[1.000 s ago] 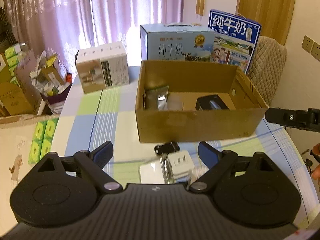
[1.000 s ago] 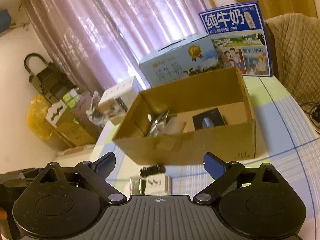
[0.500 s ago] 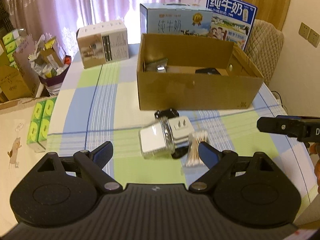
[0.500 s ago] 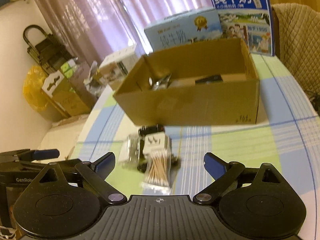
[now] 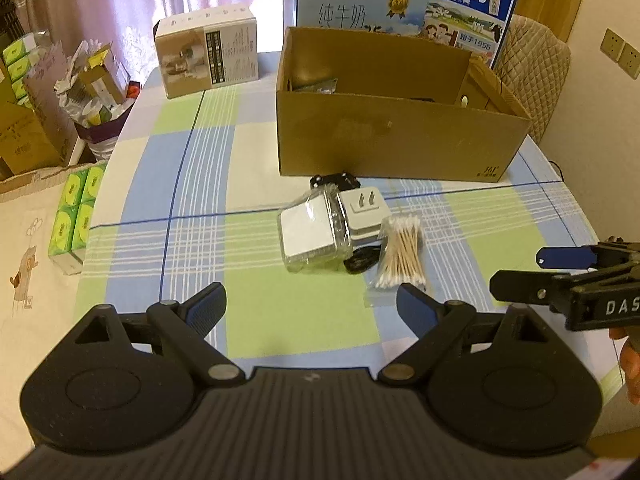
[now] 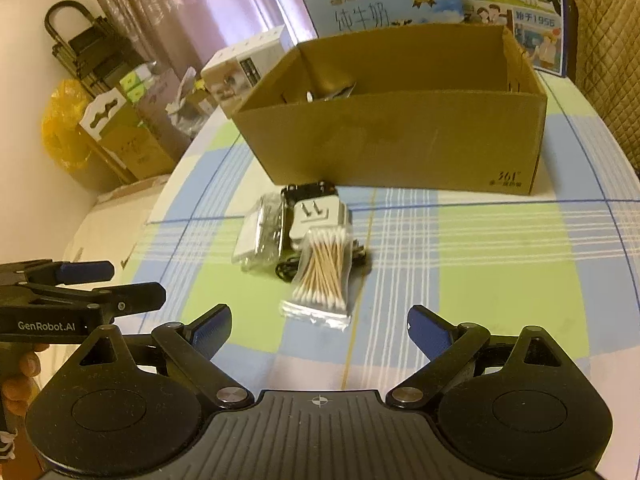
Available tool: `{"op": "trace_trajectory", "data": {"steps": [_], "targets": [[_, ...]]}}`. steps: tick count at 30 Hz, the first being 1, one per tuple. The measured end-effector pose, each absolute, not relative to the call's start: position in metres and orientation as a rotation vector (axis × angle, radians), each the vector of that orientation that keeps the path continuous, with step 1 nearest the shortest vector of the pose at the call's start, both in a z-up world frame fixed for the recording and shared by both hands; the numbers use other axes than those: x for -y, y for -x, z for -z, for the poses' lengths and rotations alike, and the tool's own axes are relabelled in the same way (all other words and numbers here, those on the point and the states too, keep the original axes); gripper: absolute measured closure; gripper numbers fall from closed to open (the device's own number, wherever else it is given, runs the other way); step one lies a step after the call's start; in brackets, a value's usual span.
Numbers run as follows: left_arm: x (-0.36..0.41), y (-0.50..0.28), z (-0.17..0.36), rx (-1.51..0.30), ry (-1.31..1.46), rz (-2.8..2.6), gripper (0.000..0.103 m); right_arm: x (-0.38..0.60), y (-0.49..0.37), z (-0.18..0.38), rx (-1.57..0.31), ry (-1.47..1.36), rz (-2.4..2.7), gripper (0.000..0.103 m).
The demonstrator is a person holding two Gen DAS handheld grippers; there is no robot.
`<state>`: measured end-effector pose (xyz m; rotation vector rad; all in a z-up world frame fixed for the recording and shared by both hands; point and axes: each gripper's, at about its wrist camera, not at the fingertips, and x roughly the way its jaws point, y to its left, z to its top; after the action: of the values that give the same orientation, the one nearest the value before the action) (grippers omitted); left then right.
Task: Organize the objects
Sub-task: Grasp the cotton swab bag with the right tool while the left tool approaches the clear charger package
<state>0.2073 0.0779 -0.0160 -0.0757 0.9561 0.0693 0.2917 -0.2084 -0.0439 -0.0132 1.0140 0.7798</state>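
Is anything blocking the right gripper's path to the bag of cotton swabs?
Nothing visible does. The right gripper is open, and only bare tablecloth lies between it and the bag of cotton swabs.

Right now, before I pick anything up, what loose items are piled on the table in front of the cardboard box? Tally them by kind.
Bag of cotton swabs: 1
White plug adapter: 1
Plastic-wrapped white box: 1
Small black item by the box: 1
Black item under the pile, partly hidden: 1
Total: 5 visible; both grippers open and empty.
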Motion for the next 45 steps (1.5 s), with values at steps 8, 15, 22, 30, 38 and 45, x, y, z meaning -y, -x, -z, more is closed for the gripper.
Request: {"op": "trace_trajectory", "data": {"steps": [8, 15, 22, 30, 38, 45], "targets": [[-0.079, -0.207, 0.028, -0.992, 0.077, -0.084, 0.013, 0.199, -0.286, 0.057, -1.024, 0.052, -0.773, 0.013], [-0.078, -0.21, 0.036, -1.013, 0.074, -0.087, 0.013, 0.19, -0.287, 0.066, -1.043, 0.075, -0.769, 0.025], [-0.079, -0.218, 0.043, -1.031, 0.071, -0.092, 0.013, 0.18, -0.294, 0.072, -1.052, 0.084, -0.762, 0.032], [-0.085, -0.232, 0.054, -1.056, 0.081, -0.101, 0.013, 0.167, -0.305, 0.08, -1.053, 0.082, -0.747, 0.045], [-0.094, -0.247, 0.069, -1.086, 0.087, -0.114, 0.013, 0.149, -0.323, 0.094, -1.073, 0.08, -0.725, 0.049], [-0.101, -0.262, 0.079, -1.098, 0.087, -0.116, 0.013, 0.137, -0.337, 0.105, -1.074, 0.088, -0.71, 0.049]]}}
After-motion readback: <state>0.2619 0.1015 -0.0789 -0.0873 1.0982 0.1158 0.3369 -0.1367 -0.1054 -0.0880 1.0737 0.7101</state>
